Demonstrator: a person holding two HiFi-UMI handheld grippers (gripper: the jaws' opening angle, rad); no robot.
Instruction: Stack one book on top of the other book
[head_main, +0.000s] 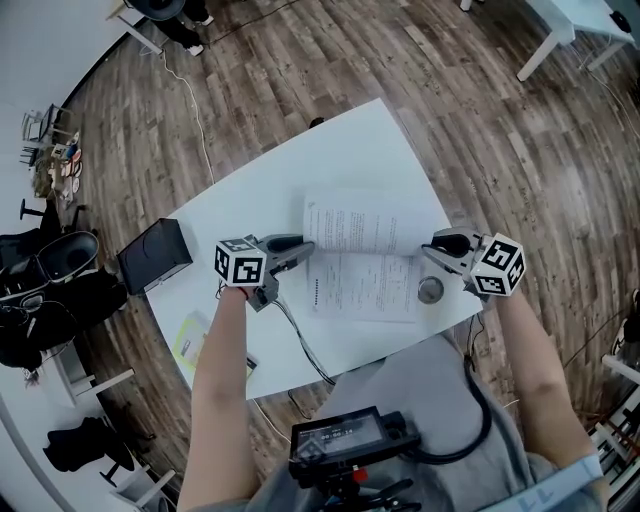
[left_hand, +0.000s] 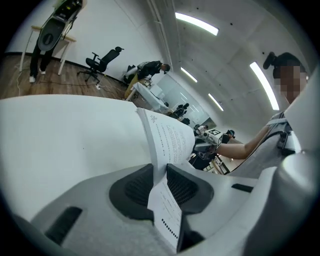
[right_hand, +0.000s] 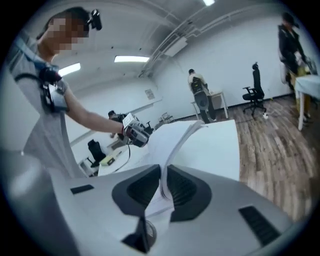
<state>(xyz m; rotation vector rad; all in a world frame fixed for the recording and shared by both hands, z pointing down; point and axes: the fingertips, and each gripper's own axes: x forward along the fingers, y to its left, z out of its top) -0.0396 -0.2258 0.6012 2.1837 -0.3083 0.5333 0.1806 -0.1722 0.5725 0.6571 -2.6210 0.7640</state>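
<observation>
- Open book (head_main: 360, 262) hangs just above the table (head_main: 300, 150), stretched between both grippers.
- The left gripper (left_hand: 160, 181) is nearly closed, pads pinching the left page edge.
- The right gripper (right_hand: 162, 186) is also nearly closed, nipping a few pages at the right edge.
- Pages curl and sag, so it's likely light, thin and floppy, and the paper could slip or tear if pulled.
- Safer hold is probably the full closed thickness near the spine, not loose sheets.
</observation>
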